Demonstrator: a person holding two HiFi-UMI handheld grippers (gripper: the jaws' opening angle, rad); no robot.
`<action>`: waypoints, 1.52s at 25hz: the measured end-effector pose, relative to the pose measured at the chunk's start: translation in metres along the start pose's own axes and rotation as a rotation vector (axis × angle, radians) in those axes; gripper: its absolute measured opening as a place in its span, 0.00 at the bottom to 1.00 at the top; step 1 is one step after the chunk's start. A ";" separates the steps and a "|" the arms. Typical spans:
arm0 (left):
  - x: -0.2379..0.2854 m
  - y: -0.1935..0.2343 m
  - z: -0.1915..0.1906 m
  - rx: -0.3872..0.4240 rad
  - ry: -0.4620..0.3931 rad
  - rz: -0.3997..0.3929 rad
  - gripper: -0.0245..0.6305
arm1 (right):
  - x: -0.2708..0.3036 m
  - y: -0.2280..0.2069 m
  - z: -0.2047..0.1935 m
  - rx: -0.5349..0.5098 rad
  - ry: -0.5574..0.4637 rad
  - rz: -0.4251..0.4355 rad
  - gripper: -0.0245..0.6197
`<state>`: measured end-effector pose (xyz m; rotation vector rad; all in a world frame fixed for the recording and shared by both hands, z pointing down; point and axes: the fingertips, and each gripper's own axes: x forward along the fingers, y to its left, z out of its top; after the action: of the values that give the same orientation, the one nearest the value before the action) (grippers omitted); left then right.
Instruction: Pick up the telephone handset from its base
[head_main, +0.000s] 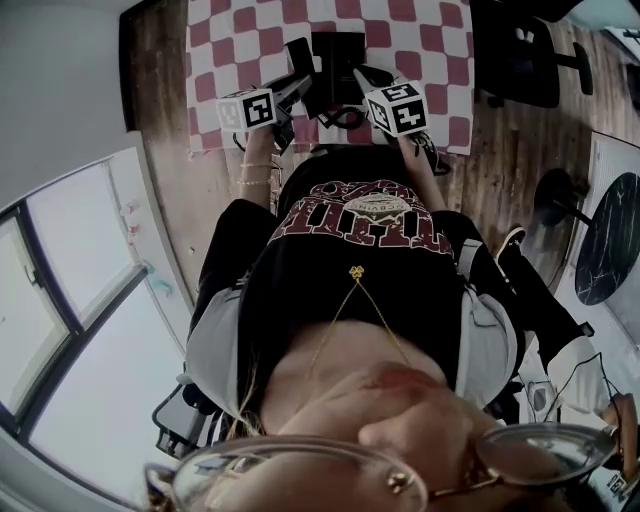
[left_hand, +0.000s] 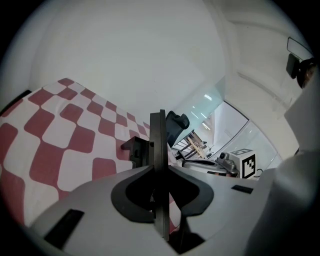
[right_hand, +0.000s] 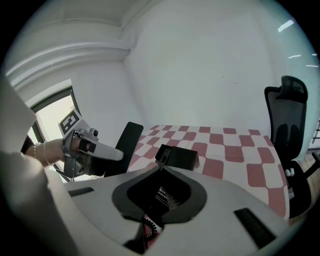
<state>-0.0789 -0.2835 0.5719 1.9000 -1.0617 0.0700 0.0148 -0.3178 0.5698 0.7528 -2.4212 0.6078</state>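
The left gripper (left_hand: 159, 167) has its jaws pinched on the thin edge of a flat black slab (left_hand: 160, 140). I take this slab to be the telephone handset. It stands upright and edge-on between the grey jaw halves, off the boxy black telephone base (right_hand: 179, 156) and just beside it on the left gripper's side. Gripping across the narrow faces probably suits a slim, smooth piece, since the jaws need little spread and the slab cannot roll. The base sits on the red-and-white checked cloth (right_hand: 235, 150). The right gripper (right_hand: 160, 160) points at the base from the near side, its jaws drawn together to a point with nothing visibly clamped, which looks like a stand-by pose to steady the base if it shifts. A dotted patch shows in the dark throat behind those jaws, but I cannot tell what it is. A black coiled cord (head_main: 340, 118) loops on the person's side of the base and looks slack, so it should not tug yet. Little writing can be read: each marker cube (head_main: 397, 108) carries only black-and-white square codes, the black T-shirt (head_main: 360, 210) has dark red lettering that is upside down and illegible, and no brand shows on the base.
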 end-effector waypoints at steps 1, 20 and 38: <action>-0.002 -0.002 0.002 -0.005 -0.008 -0.006 0.16 | 0.000 0.000 0.001 -0.003 -0.002 0.000 0.07; -0.031 -0.032 0.026 -0.063 -0.133 -0.080 0.16 | -0.012 0.009 0.025 -0.040 -0.082 0.021 0.07; -0.042 -0.062 0.040 -0.018 -0.190 -0.153 0.16 | -0.018 0.005 0.046 -0.044 -0.120 0.002 0.07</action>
<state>-0.0765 -0.2740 0.4876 1.9954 -1.0336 -0.2109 0.0084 -0.3330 0.5228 0.7893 -2.5362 0.5223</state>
